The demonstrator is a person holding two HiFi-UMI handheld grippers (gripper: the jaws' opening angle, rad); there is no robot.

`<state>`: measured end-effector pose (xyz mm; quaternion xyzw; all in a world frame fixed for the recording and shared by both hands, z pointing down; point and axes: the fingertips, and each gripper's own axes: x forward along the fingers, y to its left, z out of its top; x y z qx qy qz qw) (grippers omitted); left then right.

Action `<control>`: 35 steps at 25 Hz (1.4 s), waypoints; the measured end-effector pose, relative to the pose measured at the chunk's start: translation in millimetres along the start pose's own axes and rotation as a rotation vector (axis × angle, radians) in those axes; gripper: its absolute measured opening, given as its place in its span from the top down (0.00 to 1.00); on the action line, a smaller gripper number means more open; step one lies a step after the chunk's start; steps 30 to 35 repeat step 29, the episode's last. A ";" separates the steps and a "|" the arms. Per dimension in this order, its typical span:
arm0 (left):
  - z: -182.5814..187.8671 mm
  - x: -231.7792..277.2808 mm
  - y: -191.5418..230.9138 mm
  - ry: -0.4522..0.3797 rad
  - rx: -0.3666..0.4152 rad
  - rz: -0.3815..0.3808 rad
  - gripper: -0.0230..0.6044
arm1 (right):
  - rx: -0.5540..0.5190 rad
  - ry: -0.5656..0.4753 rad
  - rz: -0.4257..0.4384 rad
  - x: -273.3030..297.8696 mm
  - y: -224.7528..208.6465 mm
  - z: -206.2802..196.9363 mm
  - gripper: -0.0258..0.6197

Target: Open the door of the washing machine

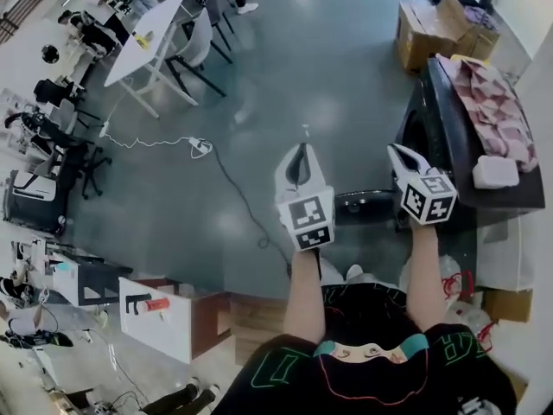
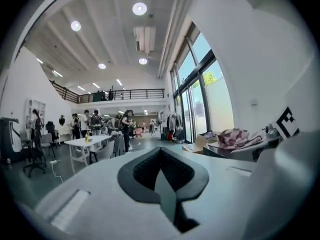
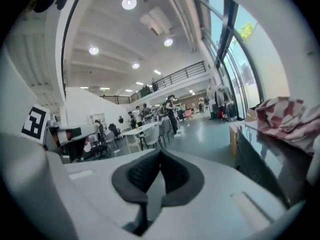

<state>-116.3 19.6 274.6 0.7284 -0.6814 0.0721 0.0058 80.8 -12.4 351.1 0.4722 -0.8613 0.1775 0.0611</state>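
Observation:
The dark washing machine (image 1: 429,137) stands at the right of the head view, with a pink patterned cloth (image 1: 489,100) on its top. A dark round door (image 1: 367,205) sticks out from its front, swung outward as far as I can tell. My left gripper (image 1: 301,150) is held up in the air left of the machine, shut and empty (image 2: 161,156). My right gripper (image 1: 398,152) hovers over the machine's front edge, also shut with nothing in it (image 3: 159,159). The right gripper view has the machine (image 3: 265,159) and the cloth (image 3: 290,115) at its right.
A white box (image 1: 494,172) lies on the machine top. Cardboard boxes (image 1: 429,28) stand behind the machine. A cable (image 1: 235,184) runs across the grey floor. A white table (image 1: 147,35) with chairs and people is at the far left, and a white cabinet (image 1: 161,315) stands near my feet.

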 end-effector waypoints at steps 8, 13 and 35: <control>29.1 -16.5 -15.5 -0.090 -0.067 -0.001 0.95 | -0.134 -0.152 -0.094 -42.7 -8.8 66.8 0.96; 40.7 -17.9 -18.1 -0.113 -0.038 -0.008 0.95 | -0.180 -0.213 -0.118 -53.0 0.5 85.4 0.96; 36.2 -11.2 -45.8 -0.103 0.009 -0.061 0.95 | -0.212 -0.257 -0.153 -69.6 -11.3 85.6 0.96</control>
